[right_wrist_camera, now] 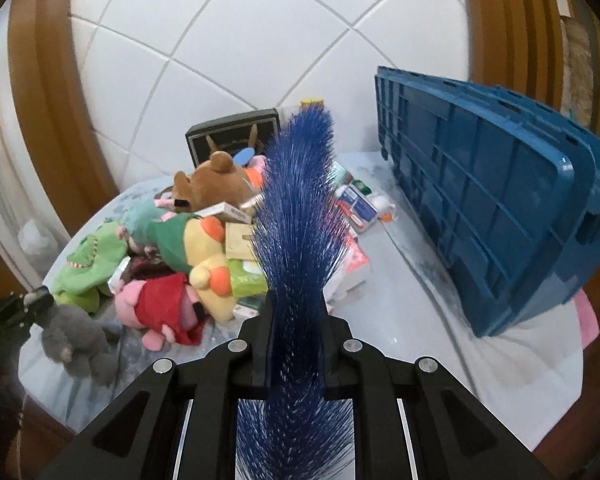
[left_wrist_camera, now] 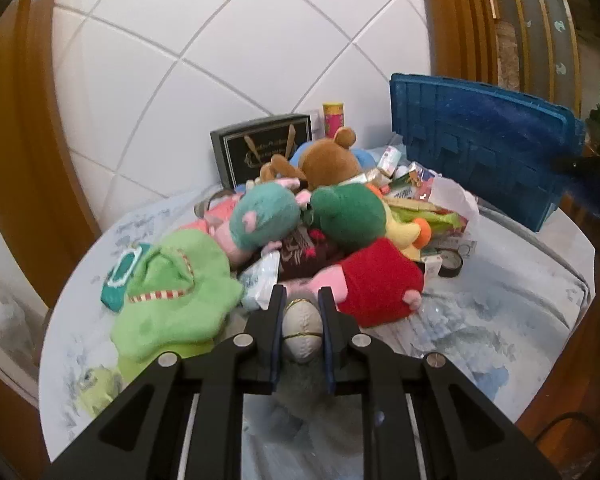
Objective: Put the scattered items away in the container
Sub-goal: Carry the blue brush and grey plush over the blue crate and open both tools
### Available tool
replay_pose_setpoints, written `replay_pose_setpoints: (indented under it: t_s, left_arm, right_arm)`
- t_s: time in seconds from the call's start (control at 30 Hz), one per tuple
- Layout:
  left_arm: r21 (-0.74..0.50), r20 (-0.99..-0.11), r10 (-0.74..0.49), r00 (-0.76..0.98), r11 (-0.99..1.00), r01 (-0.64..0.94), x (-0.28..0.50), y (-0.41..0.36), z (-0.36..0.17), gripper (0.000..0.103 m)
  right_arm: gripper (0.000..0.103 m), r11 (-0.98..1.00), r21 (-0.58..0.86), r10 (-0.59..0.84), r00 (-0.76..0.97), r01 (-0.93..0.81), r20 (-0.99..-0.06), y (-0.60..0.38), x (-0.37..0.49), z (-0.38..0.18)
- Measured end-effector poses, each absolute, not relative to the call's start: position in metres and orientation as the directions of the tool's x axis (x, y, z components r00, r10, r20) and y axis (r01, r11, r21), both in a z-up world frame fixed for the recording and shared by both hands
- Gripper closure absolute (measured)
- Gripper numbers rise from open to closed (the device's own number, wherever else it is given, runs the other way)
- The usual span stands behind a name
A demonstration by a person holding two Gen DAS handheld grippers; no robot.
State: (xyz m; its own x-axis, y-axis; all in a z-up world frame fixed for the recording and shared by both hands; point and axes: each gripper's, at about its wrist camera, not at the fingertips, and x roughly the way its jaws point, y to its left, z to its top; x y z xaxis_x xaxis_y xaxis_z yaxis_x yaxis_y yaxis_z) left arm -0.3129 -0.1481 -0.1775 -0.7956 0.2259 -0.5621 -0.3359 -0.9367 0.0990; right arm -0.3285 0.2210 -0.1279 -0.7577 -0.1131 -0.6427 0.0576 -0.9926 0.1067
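Nearest the lens in the left wrist view, the left gripper (left_wrist_camera: 301, 300) was clamped on a grey plush animal with a pale stitched face (left_wrist_camera: 302, 334), the black fingers (left_wrist_camera: 274, 312) pressing on either side of its head. In the right wrist view the same grey toy (right_wrist_camera: 70, 336) appeared at the near left, over the near edge of the round table under a pale blue-and-white cloth (right_wrist_camera: 440, 344), with the left gripper holding it near its top. The right gripper (right_wrist_camera: 297, 300) was closed on a blue bristly brush-like strip (right_wrist_camera: 300, 208), which stood up between the jaws and hid the middle of that view. On the table lay a heap of soft toys: a light green plush dinosaur (left_wrist_camera: 172, 292) at the near left, a pink pig in a red dress (left_wrist_camera: 376, 280) just beyond the left gripper, a dark green plush (left_wrist_camera: 348, 210) and a teal one (left_wrist_camera: 264, 216) side by side, a brown teddy bear (left_wrist_camera: 328, 156) behind them, and a yellow duck with an orange bill (right_wrist_camera: 208, 256). Small boxes and packets (right_wrist_camera: 356, 204) were scattered to the right of the heap. The blue ribbed plastic crate (right_wrist_camera: 488, 196), the container, was tipped on its side at the far right of the table, apart from the heap. A black box with gold lettering (left_wrist_camera: 260, 148) stood against the white tiled wall (left_wrist_camera: 220, 40).
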Motion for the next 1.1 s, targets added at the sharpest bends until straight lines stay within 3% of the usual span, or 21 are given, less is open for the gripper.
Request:
replay_pose_setpoints:
  t_s: [0.57,1.1]
  left_arm:
    - [0.134,-0.416,0.396,-0.818,-0.863,-0.486,-0.333,-0.085,-0.089,0.087]
    - [0.211,-0.209,0.648,-0.732,-0.702,-0.681,-0.342,0.089,0.05,0.087]
  right_arm:
    - [0.089,-0.996,0.071,-0.078,-0.833,0.047,-0.547,0.228,-0.318,-0.062]
    - [0.089,-0.995,0.063,0.051,-0.915,-0.083,-0.4,0.301,-0.284,0.029]
